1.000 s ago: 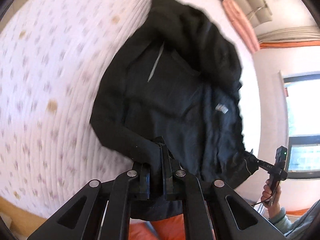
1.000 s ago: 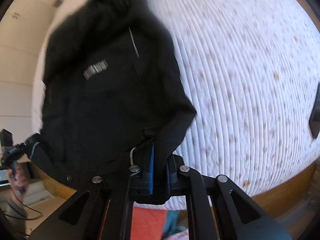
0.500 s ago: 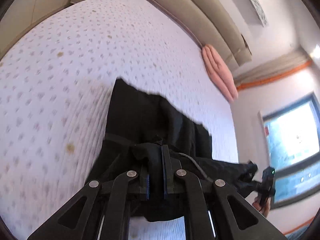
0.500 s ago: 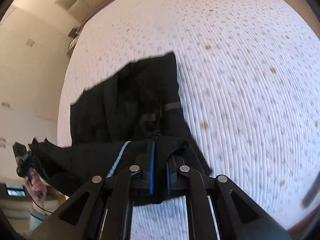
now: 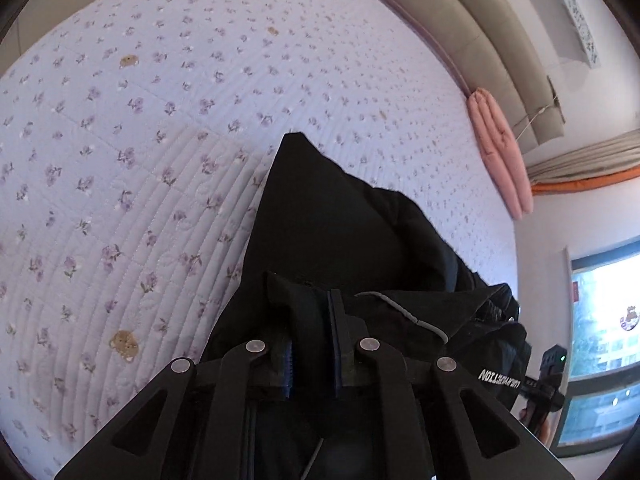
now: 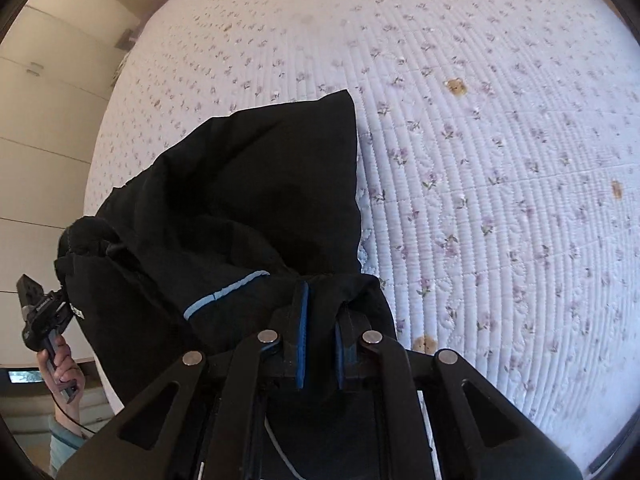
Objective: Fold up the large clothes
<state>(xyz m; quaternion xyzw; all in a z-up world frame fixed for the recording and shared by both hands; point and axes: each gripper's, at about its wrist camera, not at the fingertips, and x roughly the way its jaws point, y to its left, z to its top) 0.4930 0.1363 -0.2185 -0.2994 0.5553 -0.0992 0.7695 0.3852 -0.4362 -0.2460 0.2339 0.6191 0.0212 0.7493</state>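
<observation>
A black jacket (image 5: pixel 340 232) lies doubled over on the quilted bedspread (image 5: pixel 140 120), its far corner pointing up the bed. My left gripper (image 5: pixel 308 292) stands over the near edge. Its jaws are opening: the pads have come apart, with dark fabric lying slack between them. My right gripper (image 6: pixel 324 300) is at the jacket's (image 6: pixel 260 184) other near corner, by a light blue stripe. Its jaws are opening only slightly, and fabric still fills the narrow gap and drapes over one finger. Each view shows the other gripper, held in a hand (image 6: pixel 60 360), at the jacket's far side.
The floral bedspread (image 6: pixel 500 160) spreads wide beyond the jacket. A pink folded cloth (image 5: pixel 500 152) lies at the bed's far edge under a beige padded headboard (image 5: pixel 460 20). A window (image 5: pixel 600 320) is at the right, and pale cupboard panels (image 6: pixel 40 120) are at the left.
Both grippers carried the jacket's edge forward over the bed, so the spread jacket is now doubled over. The left pads have parted noticeably, the right ones barely.
</observation>
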